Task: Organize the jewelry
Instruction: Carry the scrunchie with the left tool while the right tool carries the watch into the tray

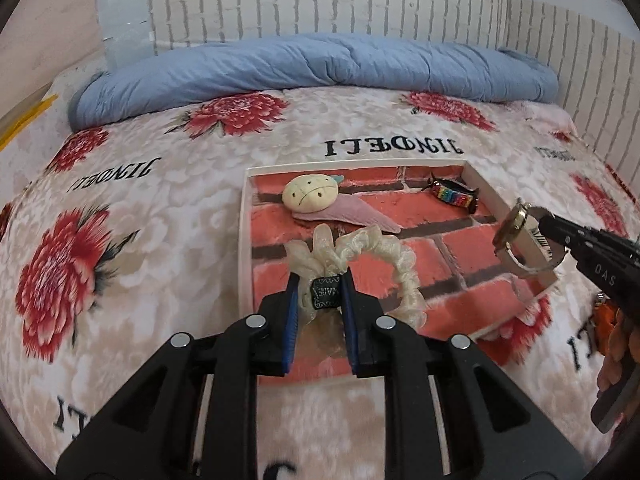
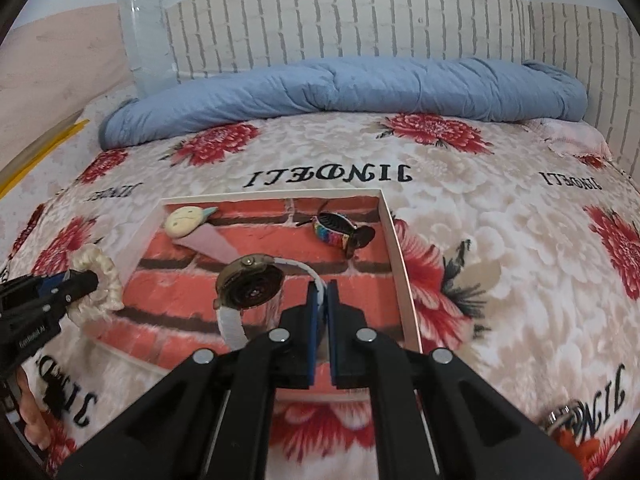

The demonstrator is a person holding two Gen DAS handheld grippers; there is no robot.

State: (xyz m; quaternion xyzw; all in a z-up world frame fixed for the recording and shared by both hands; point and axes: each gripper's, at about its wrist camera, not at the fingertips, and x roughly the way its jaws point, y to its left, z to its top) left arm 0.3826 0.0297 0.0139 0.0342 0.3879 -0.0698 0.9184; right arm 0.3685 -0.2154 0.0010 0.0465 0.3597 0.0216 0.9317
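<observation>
A shallow white-rimmed tray [image 1: 245, 216] lined with a red brick pattern lies on the flowered bedspread. In it are a cream plush hair clip [image 1: 310, 194] and a rainbow watch strap [image 1: 454, 194]. My left gripper [image 1: 320, 292] is shut on the black tag of a cream ruffled scrunchie [image 1: 384, 256], held above the tray's near half. My right gripper [image 2: 323, 292] is shut on the white band of a wristwatch [image 2: 250, 286], its round gold case hanging left of the fingers over the tray [image 2: 404, 280]. Each gripper shows in the other's view: the right [image 1: 550, 236], the left [image 2: 86, 280].
A rolled blue quilt [image 1: 312, 68] lies across the far side of the bed against a white brick-pattern wall. A metal ring-like item [image 2: 562, 418] rests on the bedspread at the near right. An orange item [image 1: 608, 320] lies beside the tray's right rim. A hand [image 2: 34, 416] shows at lower left.
</observation>
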